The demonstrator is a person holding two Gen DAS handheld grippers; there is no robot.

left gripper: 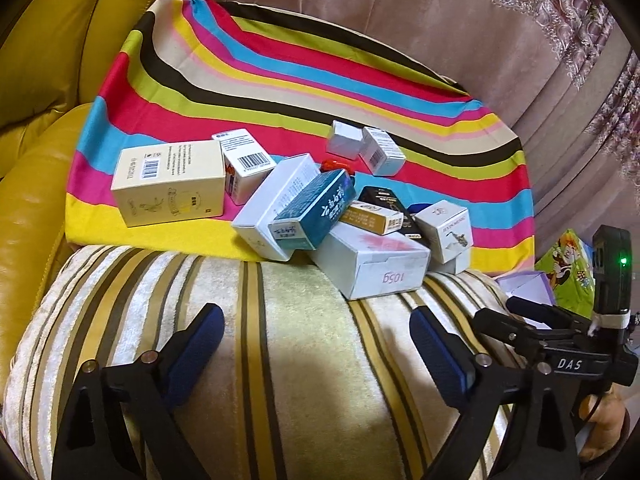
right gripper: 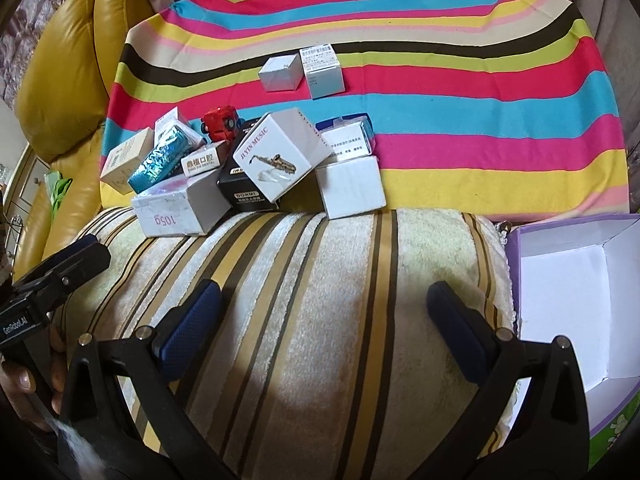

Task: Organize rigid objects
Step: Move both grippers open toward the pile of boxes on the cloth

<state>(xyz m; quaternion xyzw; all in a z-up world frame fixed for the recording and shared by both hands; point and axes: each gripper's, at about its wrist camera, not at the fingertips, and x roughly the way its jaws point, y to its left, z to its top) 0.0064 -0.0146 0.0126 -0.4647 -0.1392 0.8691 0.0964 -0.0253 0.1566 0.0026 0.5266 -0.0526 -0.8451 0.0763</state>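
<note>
Only the right wrist view shows the open purple cardboard box (right gripper: pixel 576 280) with its white inside, at right, and the whole red toy truck (right gripper: pixel 218 122). Only the left view shows the cream carton (left gripper: pixel 172 184) whole, at centre left. 2 small white boxes (right gripper: pixel 300 70) sit apart on the striped cloth (right gripper: pixel 460 120); the remaining cartons crowd its lower edge. Left tongs (left gripper: pixel 316 340) and right tongs (right gripper: pixel 324 320) gape wide, empty, over the striped cushion (right gripper: pixel 320 280).
</note>
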